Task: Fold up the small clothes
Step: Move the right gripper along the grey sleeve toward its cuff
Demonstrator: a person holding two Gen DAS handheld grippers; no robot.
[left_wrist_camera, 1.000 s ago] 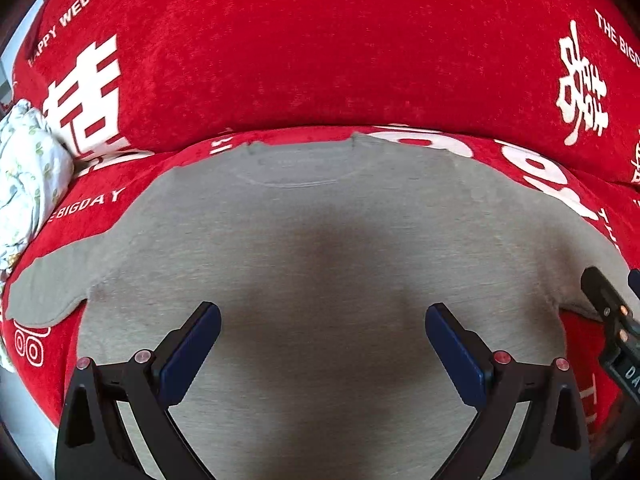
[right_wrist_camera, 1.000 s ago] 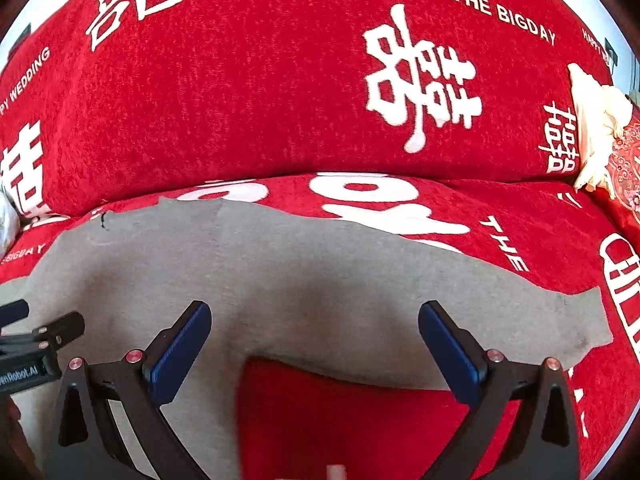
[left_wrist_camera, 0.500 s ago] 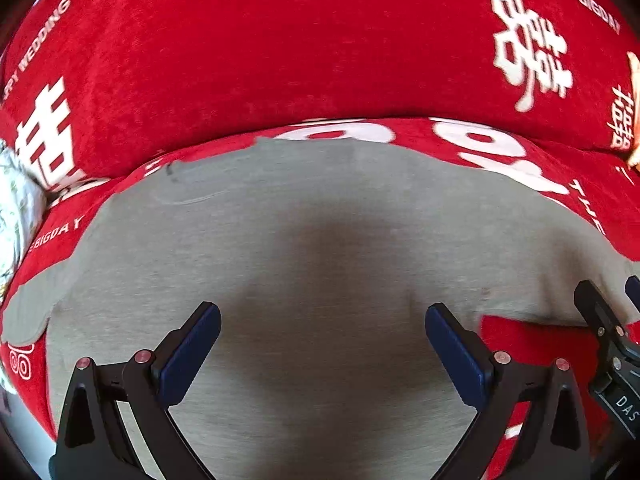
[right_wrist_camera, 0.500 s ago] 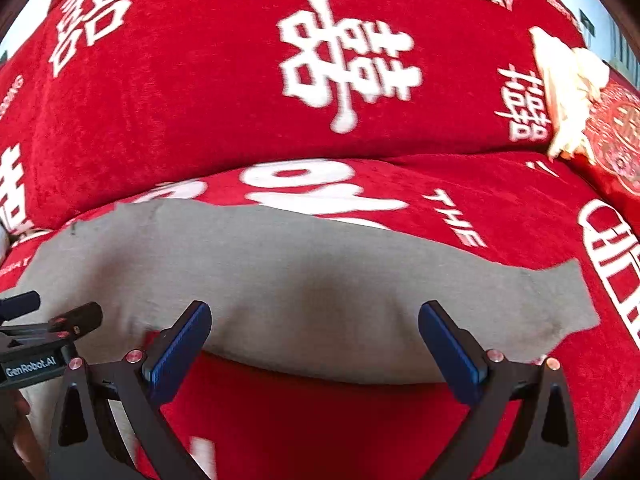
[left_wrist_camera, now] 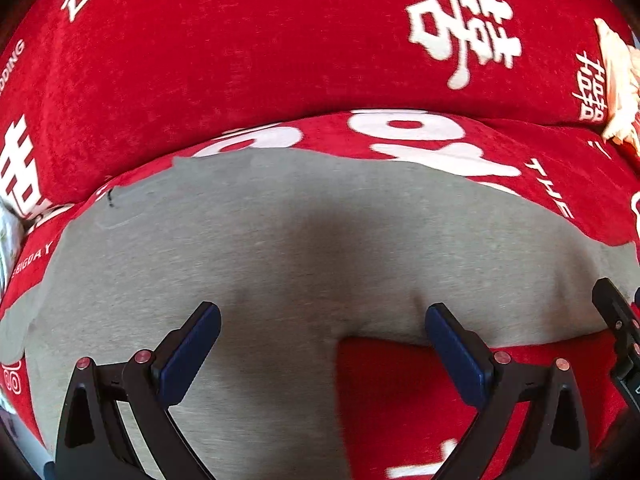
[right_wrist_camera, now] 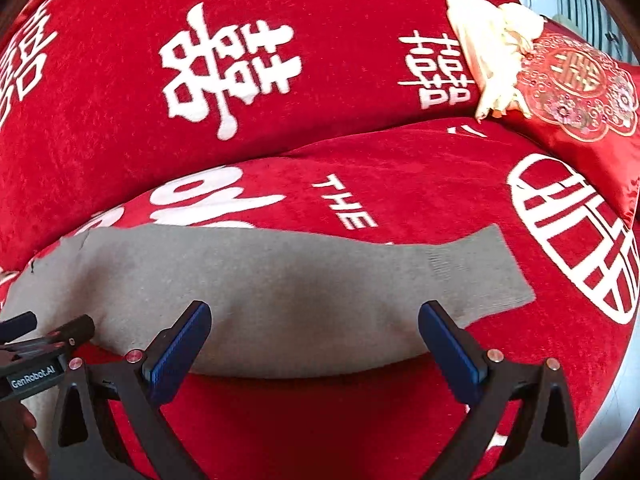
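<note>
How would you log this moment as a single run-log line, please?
garment: grey top flat on red cover | left gripper: open | right gripper: open, over sleeve

A home living room, dressed for a wedding, is showing here. A red plush cover [right_wrist_camera: 400, 168] printed with white double-happiness characters and the words "THE BIGDAY" is draping a sofa, running over the backrest across the top of both views and down onto the seat in the middle. A red satin cushion [right_wrist_camera: 576, 92] embroidered with a gold double-happiness medallion is leaning in the upper right of the right wrist view, with a cream tasselled cloth [right_wrist_camera: 488, 48] lying just beside it. Pale daylight is coming in at the far upper right edge. A grey knit garment [left_wrist_camera: 280, 248] is lying spread on the seat.
</note>
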